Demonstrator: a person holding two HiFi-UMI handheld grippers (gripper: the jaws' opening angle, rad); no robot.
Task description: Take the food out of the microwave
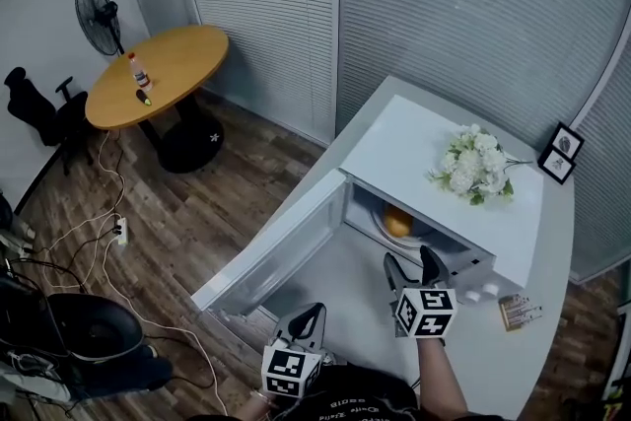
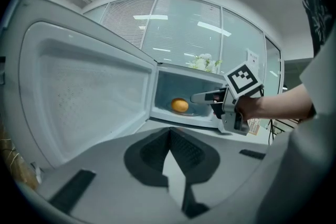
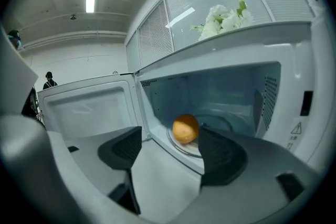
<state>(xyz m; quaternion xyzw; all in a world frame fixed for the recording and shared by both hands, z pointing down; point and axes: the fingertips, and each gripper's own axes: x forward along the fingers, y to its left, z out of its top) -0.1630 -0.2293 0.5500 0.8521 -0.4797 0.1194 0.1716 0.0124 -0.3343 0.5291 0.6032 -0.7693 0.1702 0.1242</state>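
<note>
The round orange food [image 3: 186, 128] sits on the glass plate [image 3: 223, 124] inside the microwave [image 1: 434, 153], toward the left of the cavity. Your right tongs [image 3: 169, 136] are at the mouth of the opening, their 2 jaws wide apart with nothing between the pads and the food farther in. The door [image 1: 286, 246] hangs open to the left. Your left tongs [image 2: 169, 131] are together and empty, nearer you over the counter [image 1: 493, 360]. White flowers [image 1: 473, 163] lie on the microwave's top.
</note>
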